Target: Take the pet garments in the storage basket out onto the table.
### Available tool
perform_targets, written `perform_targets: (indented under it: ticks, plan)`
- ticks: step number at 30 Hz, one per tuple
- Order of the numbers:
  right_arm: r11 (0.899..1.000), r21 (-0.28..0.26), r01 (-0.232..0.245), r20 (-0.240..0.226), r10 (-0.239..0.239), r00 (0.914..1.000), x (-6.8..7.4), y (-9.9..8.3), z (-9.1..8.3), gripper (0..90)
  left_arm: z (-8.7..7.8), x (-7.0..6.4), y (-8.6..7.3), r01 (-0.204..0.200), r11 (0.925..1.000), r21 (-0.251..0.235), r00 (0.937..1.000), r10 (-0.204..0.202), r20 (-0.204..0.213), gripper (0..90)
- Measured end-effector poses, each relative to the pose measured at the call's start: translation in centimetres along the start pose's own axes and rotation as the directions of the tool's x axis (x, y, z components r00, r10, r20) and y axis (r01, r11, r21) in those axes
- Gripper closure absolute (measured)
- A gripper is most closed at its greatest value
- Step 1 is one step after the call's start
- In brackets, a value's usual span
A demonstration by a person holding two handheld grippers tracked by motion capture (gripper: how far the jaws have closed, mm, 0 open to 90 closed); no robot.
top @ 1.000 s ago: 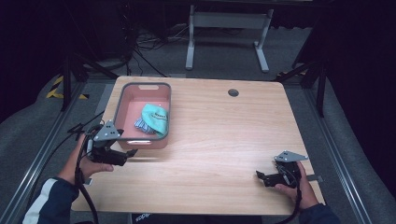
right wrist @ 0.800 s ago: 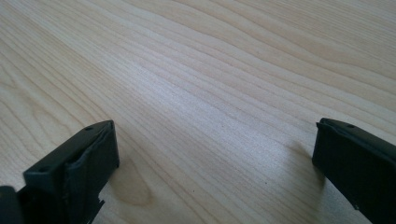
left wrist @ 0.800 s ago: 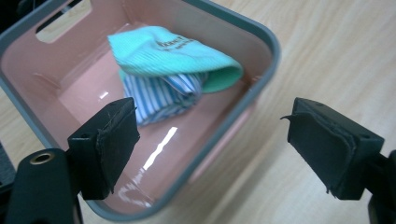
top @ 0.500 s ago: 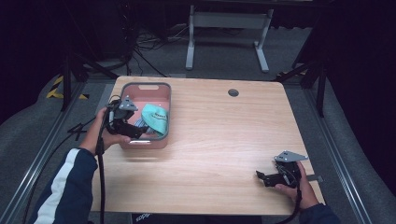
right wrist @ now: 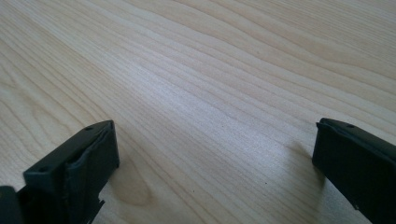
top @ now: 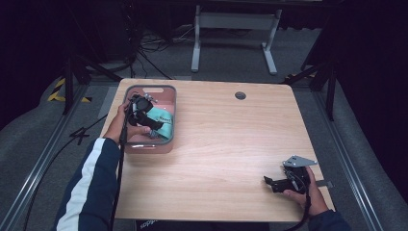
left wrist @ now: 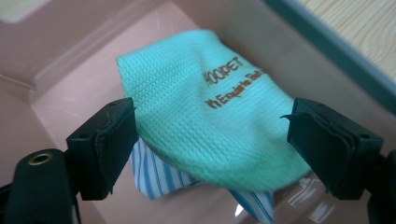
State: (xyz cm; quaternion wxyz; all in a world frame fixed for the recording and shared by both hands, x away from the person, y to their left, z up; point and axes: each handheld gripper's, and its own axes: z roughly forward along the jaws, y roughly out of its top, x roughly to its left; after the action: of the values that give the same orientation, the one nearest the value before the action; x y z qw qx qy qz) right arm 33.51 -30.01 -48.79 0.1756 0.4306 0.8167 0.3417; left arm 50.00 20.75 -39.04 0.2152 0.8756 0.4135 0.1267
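The green cloth (left wrist: 210,112) lies inside the pink bin (top: 168,98), which stands at the far left part of the wooden table (top: 231,144). In the high view the cloth (top: 161,122) shows as a long strip; its long axis runs from the middle of the bin toward the near right corner, so it lies at a slant to the bin walls. One end rests close against the right wall.

The left gripper (top: 144,115) is lowered into the bin, held by the left hand (top: 122,127). Its jaws stand wide apart, one on each side of the cloth, and they do not press it — the left gripper view shows a small gap on both sides.

That same view gives details which the high view is too small to give: brown printed letters on the cloth, a woven texture, and a second cloth with blue and white stripes (left wrist: 163,177) lying under the green one.

The right gripper (top: 281,183) rests low over the near right corner of the table, well apart from the bin, in the right hand (top: 308,192). Its own view shows the jaws spread wide with bare wood grain (right wrist: 210,102) between them.
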Motion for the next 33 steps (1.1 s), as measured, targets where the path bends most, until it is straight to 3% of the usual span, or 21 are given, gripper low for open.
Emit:
perform_targets:
  ticks: [2, 5, 8, 11, 15, 17, 22, 24, 29, 33]
  plan:
    - [1.0, 0.0, 0.0, 0.0, 0.0, 1.0, 0.0, 0.0, 0.0, 0.6, 0.7, 0.3, 0.2, 0.02, 0.9995, 0.023, 0.9998, -0.02, -0.009, 16.1]
    - [1.0, 0.0, 0.0, 0.0, 0.0, 1.0, 0.0, 0.0, 0.0, 0.6, 1.8, 0.6, 0.5, 0.025, 0.9979, 0.059, 0.9997, -0.025, 0.004, 15.9]
    - [1.0, 0.0, 0.0, 0.0, 0.0, 1.0, 0.0, 0.0, 0.0, 0.6, 2.8, 0.7, 0.7, 0.031, 0.9951, 0.094, 0.9994, -0.029, -0.019, 15.4]
    - [1.0, 0.0, 0.0, 0.0, 0.0, 1.0, 0.0, 0.0, 0.0, 0.6, 3.5, 0.8, 1.0, 0.037, 0.9915, 0.125, 0.9993, -0.036, -0.009, 15.4]
    - [1.0, 0.0, 0.0, 0.0, 0.0, 1.0, 0.0, 0.0, 0.0, 0.6, 5.0, 0.7, 1.5, 0.043, 0.9782, 0.203, 0.9987, -0.048, 0.016, 15.0]
    - [1.0, 0.0, 0.0, 0.0, 0.0, 1.0, 0.0, 0.0, 0.0, 0.6, 5.7, 0.5, 1.6, 0.046, 0.9723, 0.229, 0.9988, -0.048, 0.004, 12.8]
    - [1.0, 0.0, 0.0, 0.0, 0.0, 1.0, 0.0, 0.0, 0.0, 0.6, 6.5, 0.9, 1.4, 0.077, 0.9639, 0.255, 0.9959, -0.087, 0.026, 10.1]
    - [1.0, -0.001, 0.0, 0.0, 0.0, 1.0, 0.0, 0.0, 0.0, 0.6, 6.7, 1.1, 1.2, 0.108, 0.9611, 0.254, 0.9917, -0.122, 0.04, 9.0]
    - [1.0, 0.0, 0.0, 0.0, 0.0, 1.0, 0.0, 0.0, 0.0, 0.6, 6.6, 1.1, 1.3, 0.104, 0.9545, 0.279, 0.9923, -0.119, 0.036, 10.7]
    - [1.0, 0.0, 0.0, 0.0, 0.0, 1.0, 0.0, 0.0, 0.0, 0.6, 6.3, 1.1, 1.5, 0.088, 0.957, 0.276, 0.9929, -0.107, 0.053, 20.9]
